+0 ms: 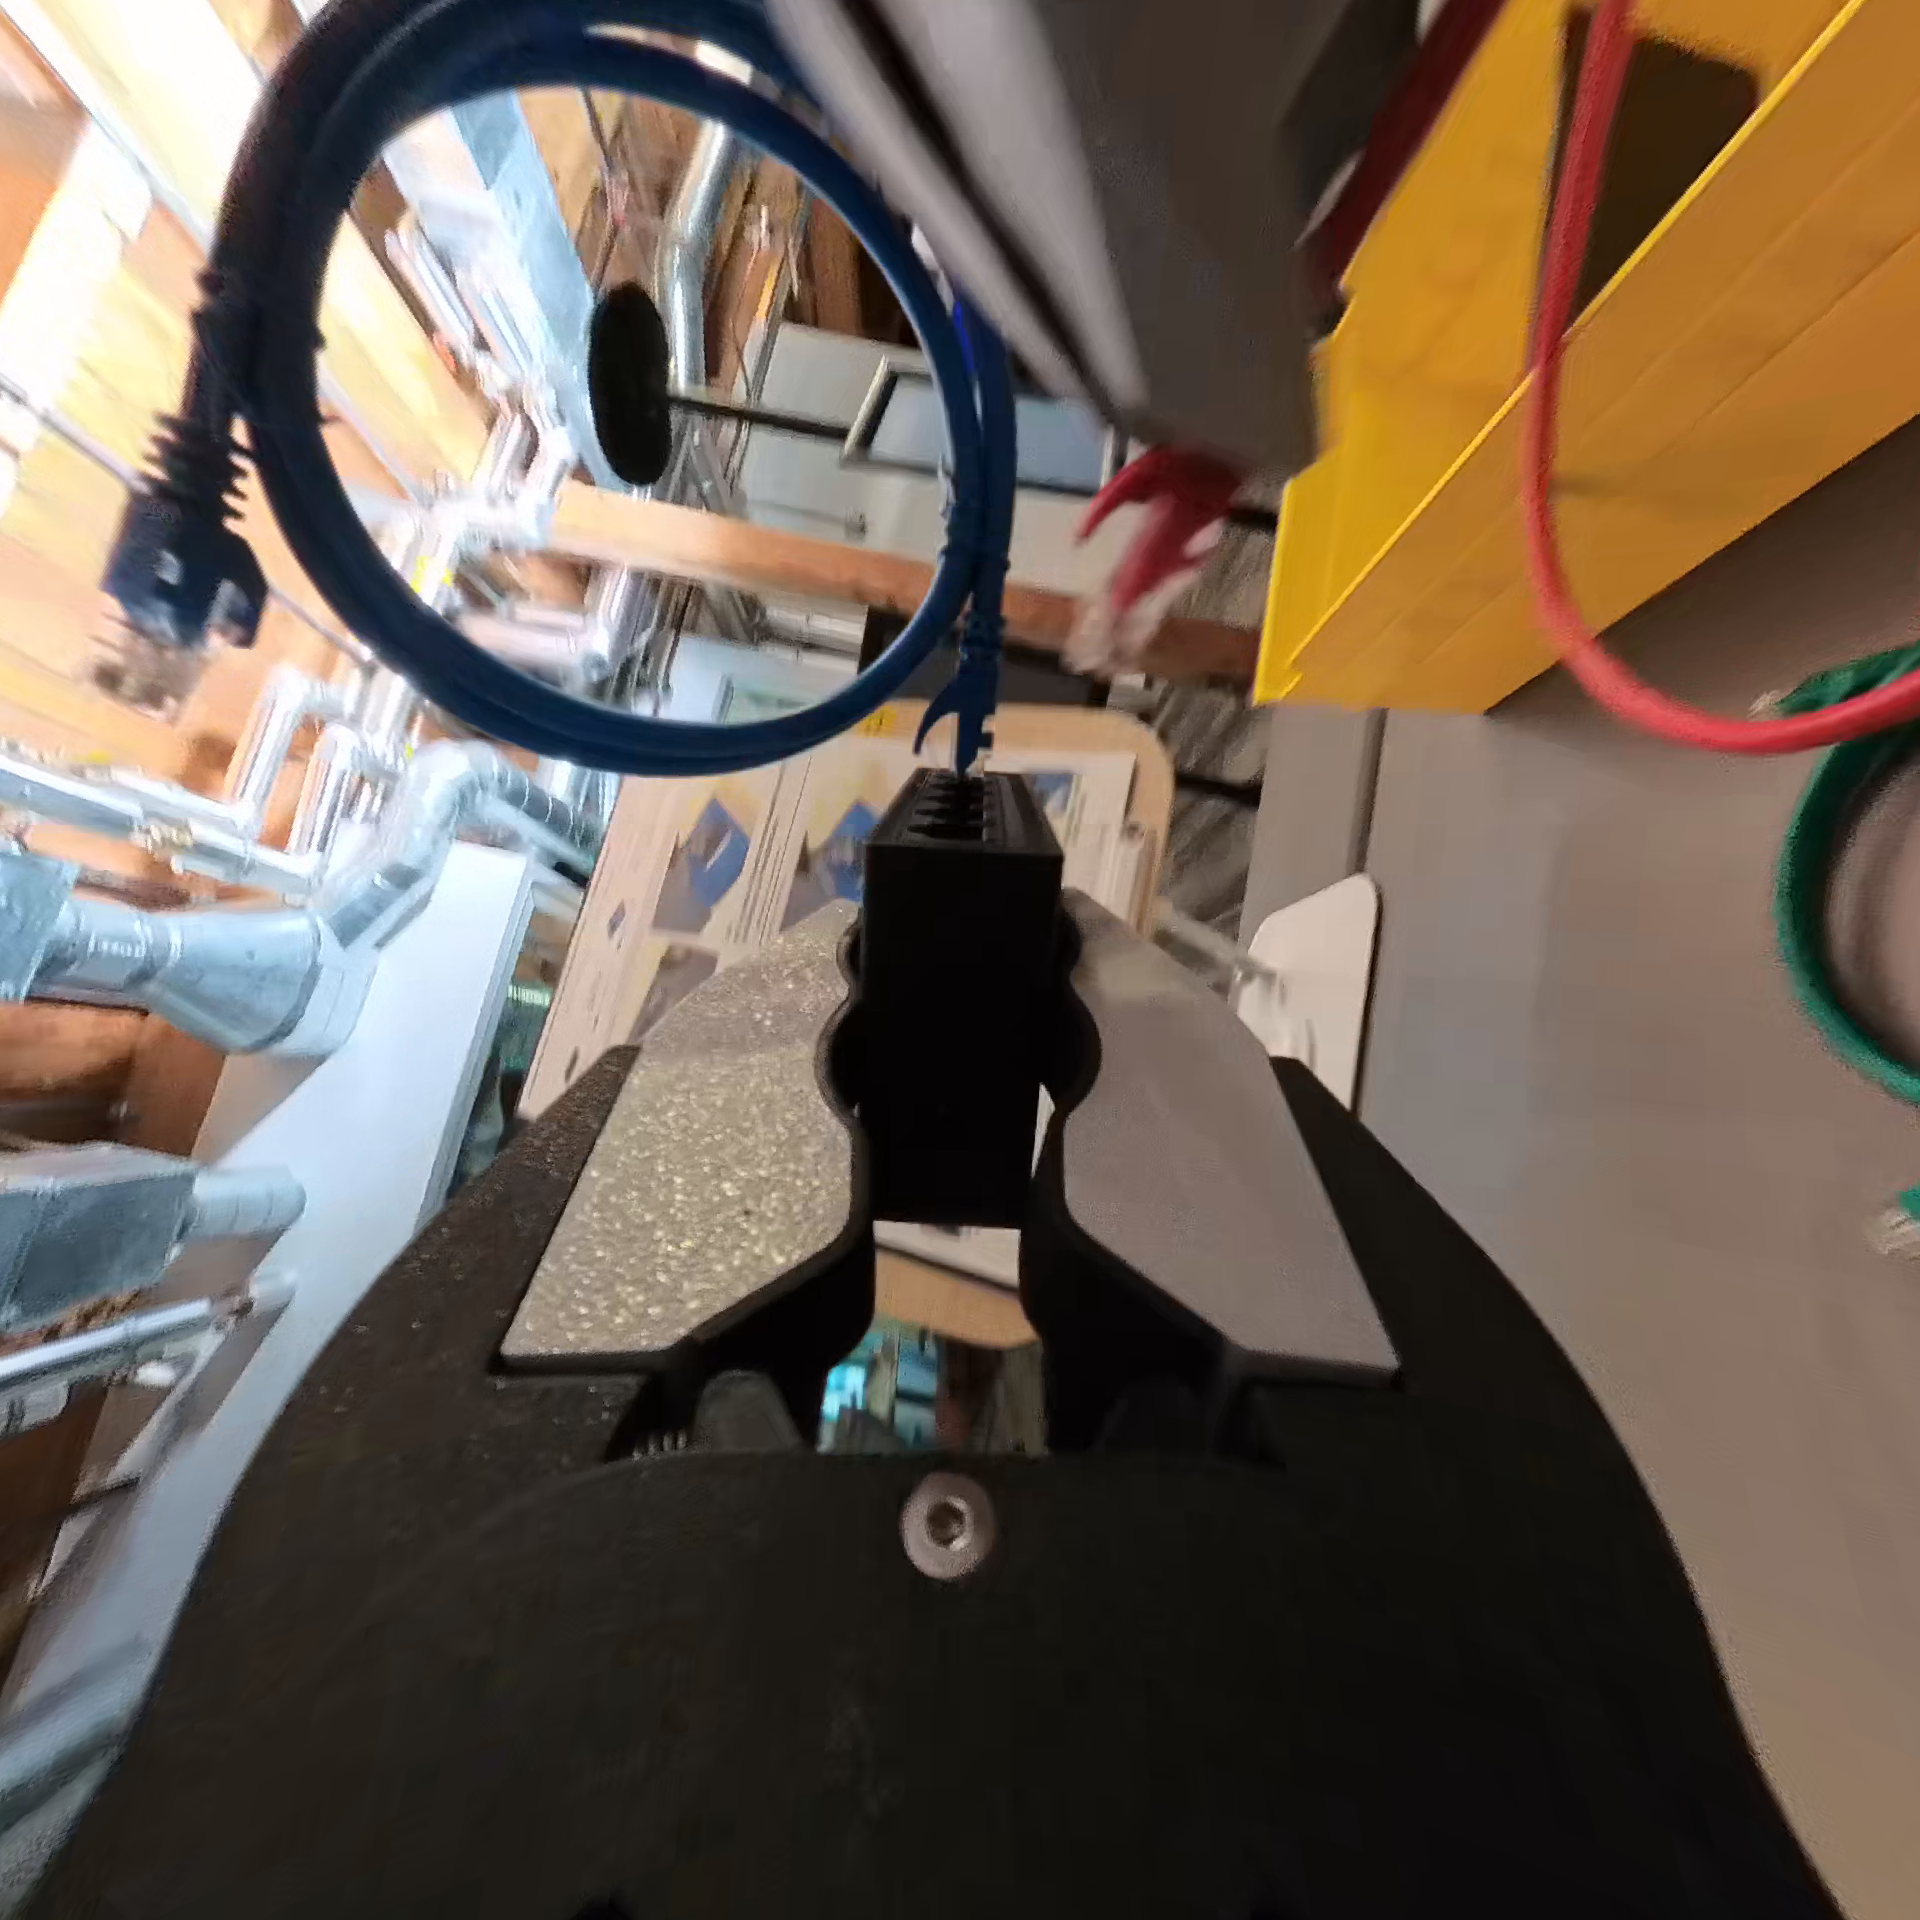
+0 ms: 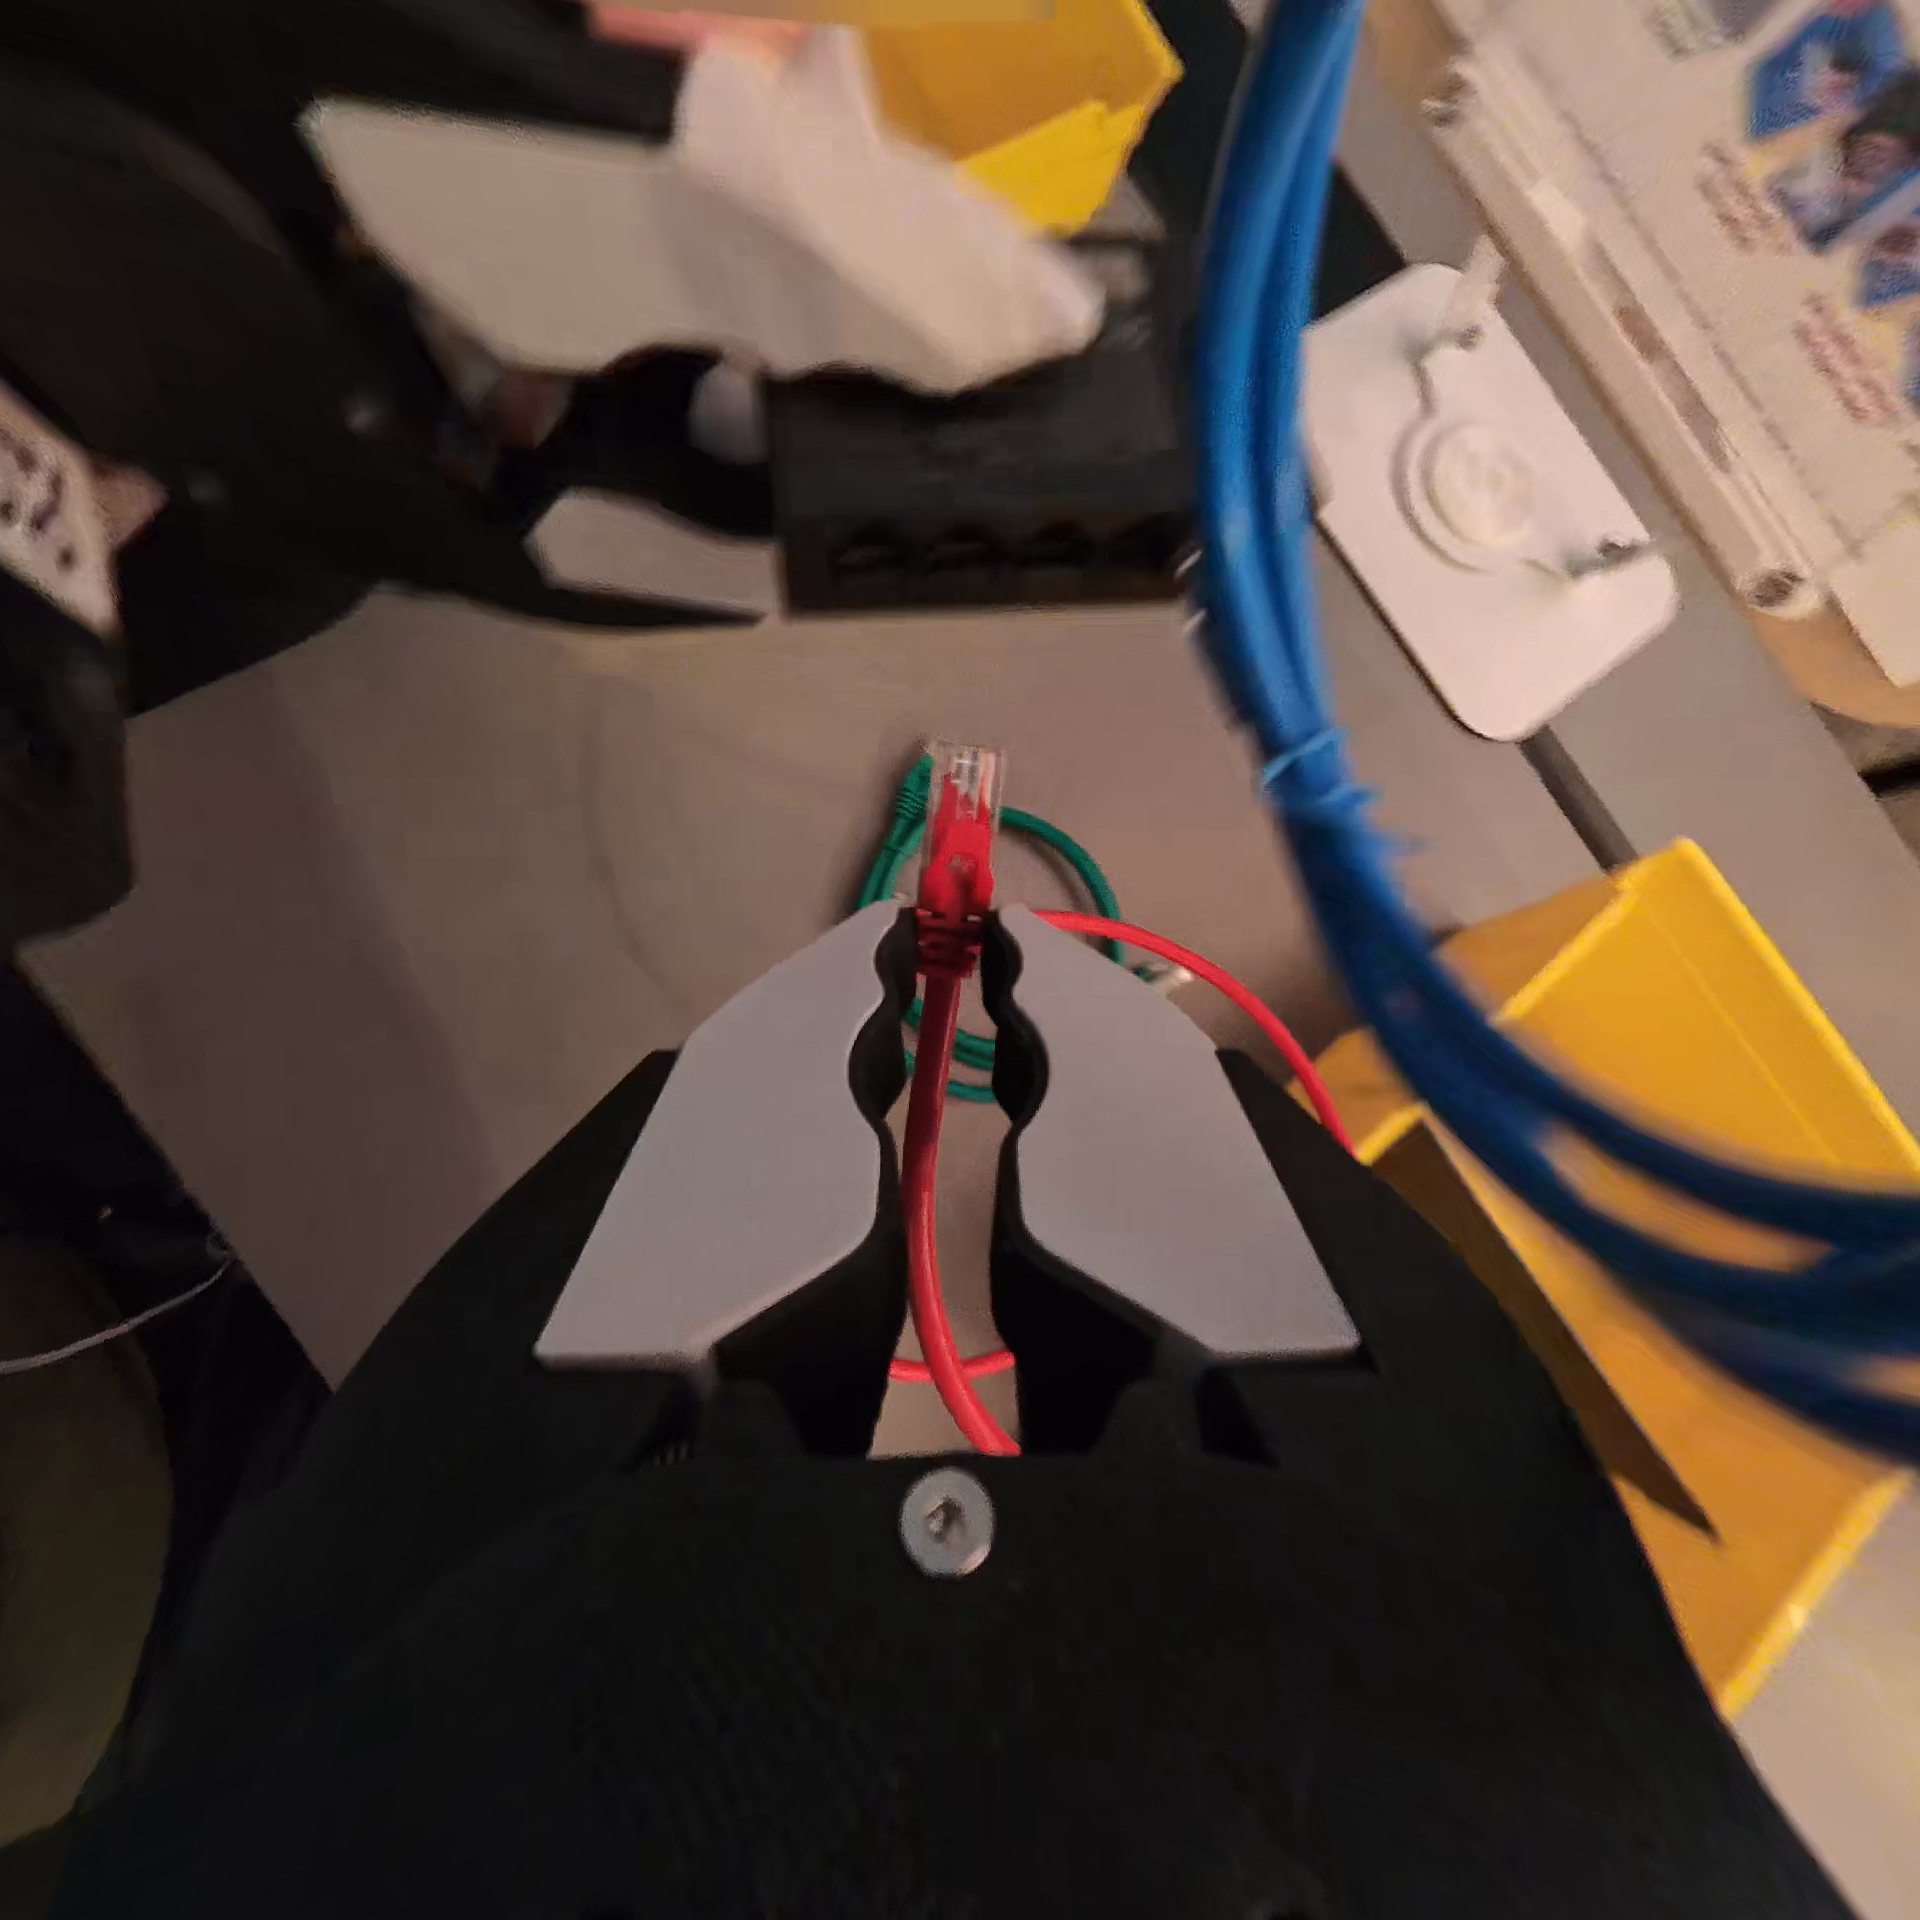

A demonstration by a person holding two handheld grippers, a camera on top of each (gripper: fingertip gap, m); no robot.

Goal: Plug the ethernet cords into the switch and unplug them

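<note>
Right gripper [image 2: 958, 920] pinches the red plug [image 2: 961, 831], tip pointing forward; the switch [image 2: 977, 520], clamped in the left gripper [image 1: 961, 940], sits ahead, ports facing back

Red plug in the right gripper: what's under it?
Under the red plug a coiled green cord lies on the grey table; the gripper's fingers cover part of the coil.

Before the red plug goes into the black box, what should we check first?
1. Left gripper holds the switch tight: ok.
2. Right gripper pinches the red plug: ok.
3. Plug tip sticks out past the jaws: ok.
4. Blue cord already in one port: ok.
5. A free port left: cannot tell, too blurry.
6. Plug lined up with the switch: not ok, still apart.
</note>
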